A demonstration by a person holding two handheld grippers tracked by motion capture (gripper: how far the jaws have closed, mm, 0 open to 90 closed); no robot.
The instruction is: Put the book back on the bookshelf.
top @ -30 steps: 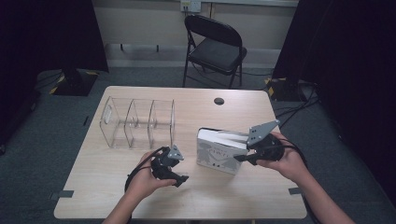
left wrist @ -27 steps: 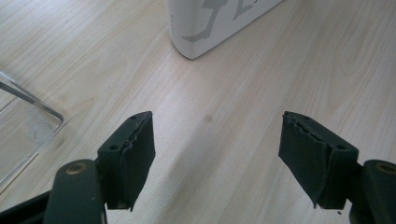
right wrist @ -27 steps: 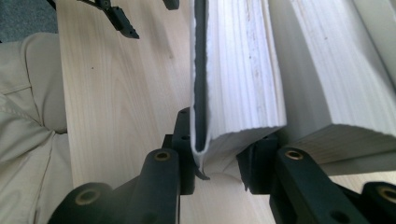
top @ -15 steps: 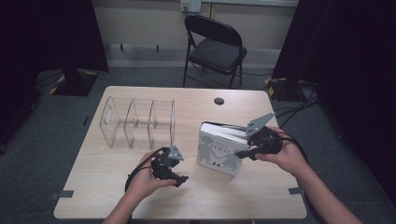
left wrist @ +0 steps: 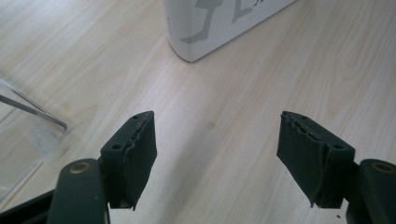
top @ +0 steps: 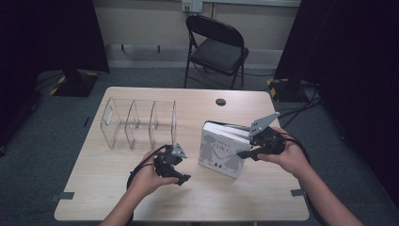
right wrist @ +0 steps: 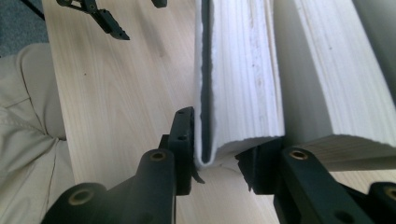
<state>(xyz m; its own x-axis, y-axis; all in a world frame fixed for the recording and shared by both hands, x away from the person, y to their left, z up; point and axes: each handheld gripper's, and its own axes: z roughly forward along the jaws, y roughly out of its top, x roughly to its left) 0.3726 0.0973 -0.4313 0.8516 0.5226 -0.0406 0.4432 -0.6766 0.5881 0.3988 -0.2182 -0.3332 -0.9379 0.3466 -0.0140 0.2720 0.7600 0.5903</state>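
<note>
Two hand-held grippers are at work near a white book (top: 222, 151) that lies on the wooden surface (top: 188, 202). The book has grey figures on its cover, and it sits just right of a clear plastic organizer (top: 139, 123) with three slots.

At the book's right edge, the right hand-held gripper (top: 245, 153) is clamped on a thick bunch of the book — the front cover and many pages. In the right gripper view one jaw presses on the cover and the other jaw sits in the gap between that bunch and the rest of the pages (right wrist: 327, 74). Its jaws have just been opening a tiny bit, yet the pads (right wrist: 183, 135) press on the bunch.

To the book's left, the left hand-held gripper (top: 181, 178) rests low over the surface — its jaws stand wide apart with only bare wood between them. In the left gripper view a corner of the book (left wrist: 205, 28) lies ahead of those jaws, not touching them.
</note>
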